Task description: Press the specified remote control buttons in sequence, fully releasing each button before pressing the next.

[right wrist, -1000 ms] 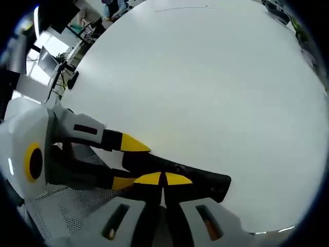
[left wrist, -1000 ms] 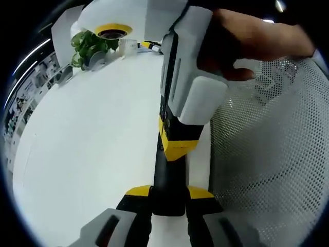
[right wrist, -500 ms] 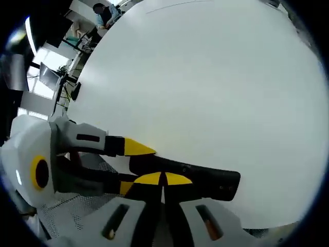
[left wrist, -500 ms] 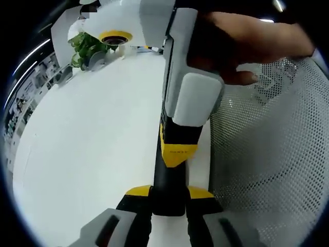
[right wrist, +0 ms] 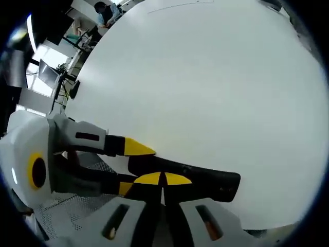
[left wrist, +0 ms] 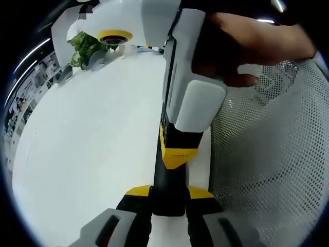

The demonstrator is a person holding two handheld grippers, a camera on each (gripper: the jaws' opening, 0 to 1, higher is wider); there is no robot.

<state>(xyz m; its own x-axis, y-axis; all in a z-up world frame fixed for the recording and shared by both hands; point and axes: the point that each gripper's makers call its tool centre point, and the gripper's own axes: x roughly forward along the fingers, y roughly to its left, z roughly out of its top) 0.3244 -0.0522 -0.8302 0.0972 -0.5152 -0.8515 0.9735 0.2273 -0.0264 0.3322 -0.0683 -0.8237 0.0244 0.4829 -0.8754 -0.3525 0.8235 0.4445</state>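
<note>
A black remote control (left wrist: 165,177) lies clamped between the yellow-tipped jaws of the left gripper (left wrist: 168,194) at 6 o'clock in the left gripper view, its long body running up toward 12 o'clock over a white desk (left wrist: 87,139). The right gripper (left wrist: 177,154) comes down on it from 1 o'clock, held by a person's hand (left wrist: 247,43), its yellow tip meeting the remote's upper face and its grey body hiding the far half of the remote. A white perforated mesh surface (left wrist: 267,170) spreads from 2 to 5 o'clock, just beside the remote. At 11 o'clock, well apart, stand a green plant (left wrist: 87,47) and a yellow-ringed white object (left wrist: 114,36).

In the right gripper view, the right gripper (right wrist: 163,180) shows its 2 yellow tips drawn together with only a thin seam between them, resting on the remote control (right wrist: 190,175), which stretches from 7 toward 4 o'clock. The left gripper (right wrist: 126,164) enters from 9 o'clock, 1 jaw on each side of the remote's near end. The bare desk (right wrist: 205,87) fills the upper field; monitors and a seated person sit far off at 11 o'clock.
</note>
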